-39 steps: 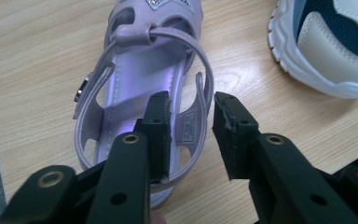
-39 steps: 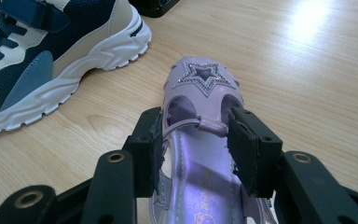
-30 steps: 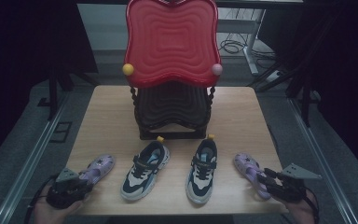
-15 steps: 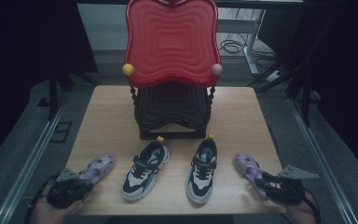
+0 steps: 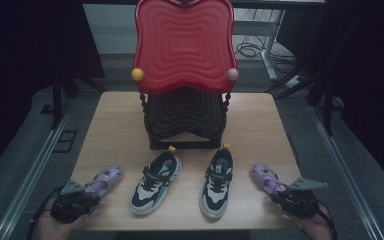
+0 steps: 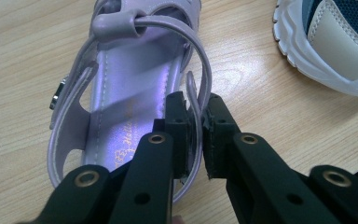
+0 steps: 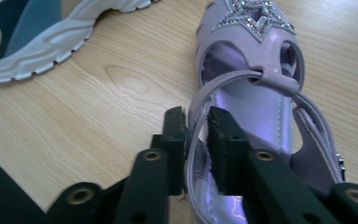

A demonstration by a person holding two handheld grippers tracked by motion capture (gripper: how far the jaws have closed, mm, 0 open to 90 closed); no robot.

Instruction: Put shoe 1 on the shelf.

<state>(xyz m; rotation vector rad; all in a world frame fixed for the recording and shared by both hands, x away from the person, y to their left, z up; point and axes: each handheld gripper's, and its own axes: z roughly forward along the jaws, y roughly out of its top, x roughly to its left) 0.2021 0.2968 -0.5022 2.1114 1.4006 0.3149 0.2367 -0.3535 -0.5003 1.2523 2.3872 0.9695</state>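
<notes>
Since a second ago both pairs of tongs have been closing, the right tongs most lately, while hands and shoes have kept their places. The left tongs are now clamped on the heel side wall of the left purple sandal, one jaw inside the shoe and one outside, with the thin strap end standing between them. The right tongs are clamped likewise on the heel strap of the right purple sandal, the strap pinched between the two jaws.

From above, the left tongs sit at the near left corner of the worktop, the left purple sandal pointing away to the far right from them. The right tongs sit at the near right edge, the right purple sandal just beyond them with its star-trimmed toe farthest away. Both sandals rest flat on the wood.

Between the sandals lie two sneakers, white and dark blue: the left sneaker angled, the right sneaker nearly straight, each well apart from its neighbouring sandal. Farther off, at the worktop's middle, stands a dark rack carrying a red wavy panel with a yellow knob and a pink knob.
</notes>
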